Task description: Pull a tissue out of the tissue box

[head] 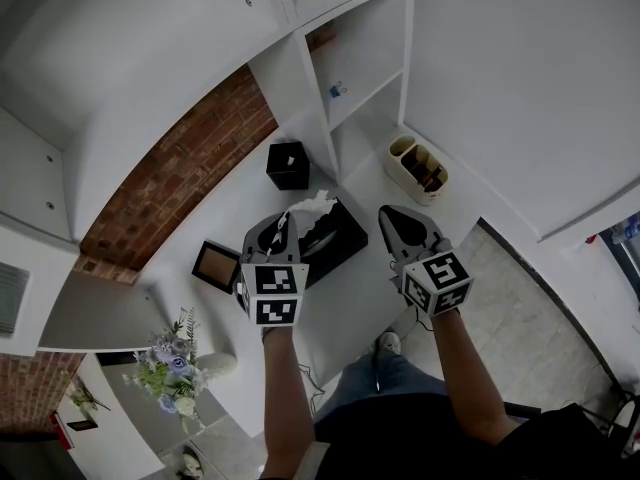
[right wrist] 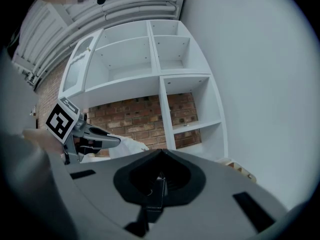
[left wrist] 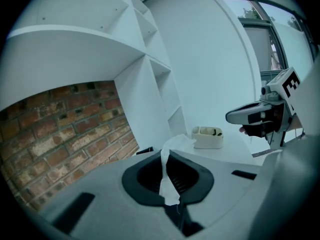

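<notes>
Clenched shut, the left claw (left wrist: 166,155) is seen gripping a crumpled white paper tissue (left wrist: 164,181), which is pinched between its jaws and trails out past their tips. In the head view the tissue is shown bunched just above the top of a black rectangular tissue box (head: 338,240), with the left claw held directly over the box's near end. The right claw (right wrist: 161,156) is held just beside the box, its jaws closed together on nothing. The box is set on a white worktop (head: 365,293), well apart from a small black cube-shaped container (head: 288,165), a cream divided caddy (head: 418,170) and a brown framed picture (head: 215,265). A red brick wall (head: 170,183) and white shelving (head: 355,53) are seen behind, and a grey tiled floor (head: 520,313) alongside.
</notes>
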